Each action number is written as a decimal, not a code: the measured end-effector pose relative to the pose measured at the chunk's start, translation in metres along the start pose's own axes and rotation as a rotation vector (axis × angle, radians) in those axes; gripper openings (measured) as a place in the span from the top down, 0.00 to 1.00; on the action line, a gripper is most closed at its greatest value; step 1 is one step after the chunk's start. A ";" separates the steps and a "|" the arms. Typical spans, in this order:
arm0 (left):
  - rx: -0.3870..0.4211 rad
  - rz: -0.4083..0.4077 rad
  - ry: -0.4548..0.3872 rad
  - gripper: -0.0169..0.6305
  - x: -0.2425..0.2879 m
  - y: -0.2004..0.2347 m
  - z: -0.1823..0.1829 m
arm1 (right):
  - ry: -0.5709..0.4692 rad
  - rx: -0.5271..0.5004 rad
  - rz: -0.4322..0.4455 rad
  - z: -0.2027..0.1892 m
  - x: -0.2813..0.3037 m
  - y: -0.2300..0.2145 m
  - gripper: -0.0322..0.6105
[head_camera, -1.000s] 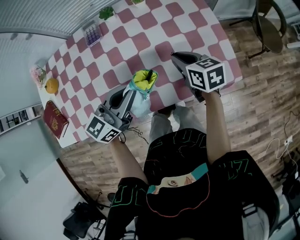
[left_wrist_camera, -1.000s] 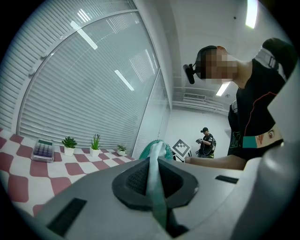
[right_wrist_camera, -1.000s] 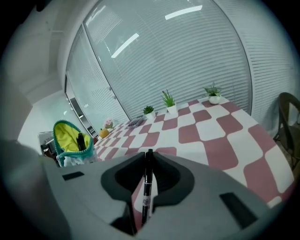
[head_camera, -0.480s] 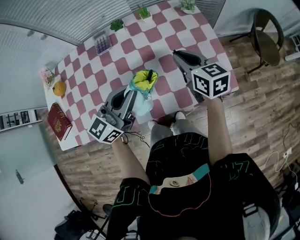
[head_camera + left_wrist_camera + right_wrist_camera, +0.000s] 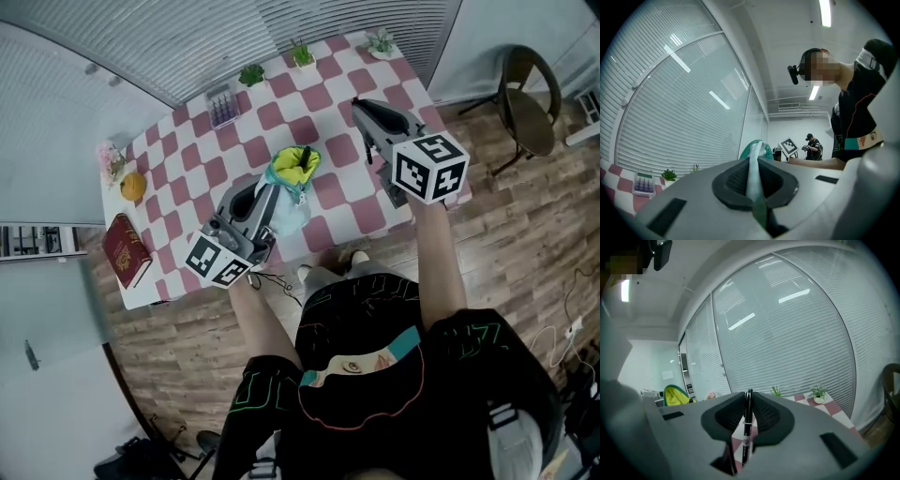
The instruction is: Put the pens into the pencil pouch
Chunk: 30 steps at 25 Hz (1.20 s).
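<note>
Head view: I am looking steeply down from well above my own shoulders, taking in the whole checked surface and the wooden floor.
Left gripper view: the camera is riding close on my left gripper, facing roughly level along its jaws toward the blinds.
Right gripper view: the camera is sitting just behind my right gripper, facing across the surface toward the blinds.
Shared: all three are catching the potted plants and the pencil pouch.

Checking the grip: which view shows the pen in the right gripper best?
The right gripper view: the black pen stands clamped between the right gripper's jaws. In the head view and the left gripper view that pen cannot be made out.
</note>
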<state>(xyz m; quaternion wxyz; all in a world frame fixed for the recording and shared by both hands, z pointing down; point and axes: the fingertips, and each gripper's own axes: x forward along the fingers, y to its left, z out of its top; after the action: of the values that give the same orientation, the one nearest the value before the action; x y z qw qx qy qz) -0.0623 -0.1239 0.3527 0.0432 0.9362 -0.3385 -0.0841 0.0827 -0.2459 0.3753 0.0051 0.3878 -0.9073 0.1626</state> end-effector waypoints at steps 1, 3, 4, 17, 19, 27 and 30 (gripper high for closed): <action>0.004 0.000 -0.007 0.97 0.000 0.000 0.003 | -0.015 0.002 0.004 0.006 -0.001 0.002 0.86; 0.014 -0.001 -0.021 0.97 0.001 0.000 0.010 | -0.046 0.019 0.016 0.018 -0.003 0.005 0.86; 0.020 -0.002 -0.028 0.97 0.001 0.000 0.013 | -0.063 0.031 0.024 0.025 -0.003 0.006 0.86; 0.082 -0.033 -0.096 0.97 0.025 0.002 0.040 | -0.280 0.040 0.079 0.098 -0.016 0.013 0.86; 0.088 -0.038 -0.098 0.97 0.028 0.003 0.042 | -0.313 0.043 0.082 0.108 -0.019 0.011 0.86; 0.105 -0.055 -0.100 0.97 0.043 0.005 0.046 | -0.402 0.041 0.079 0.138 -0.026 0.006 0.86; 0.110 -0.062 -0.095 0.97 0.047 0.008 0.047 | -0.434 0.039 0.087 0.149 -0.027 0.007 0.86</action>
<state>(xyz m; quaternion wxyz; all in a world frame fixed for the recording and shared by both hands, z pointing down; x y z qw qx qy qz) -0.0401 -0.1614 0.3014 -0.0271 0.9423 -0.3149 -0.1108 0.1138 -0.2665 0.2287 -0.2048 0.3743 -0.8997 0.0927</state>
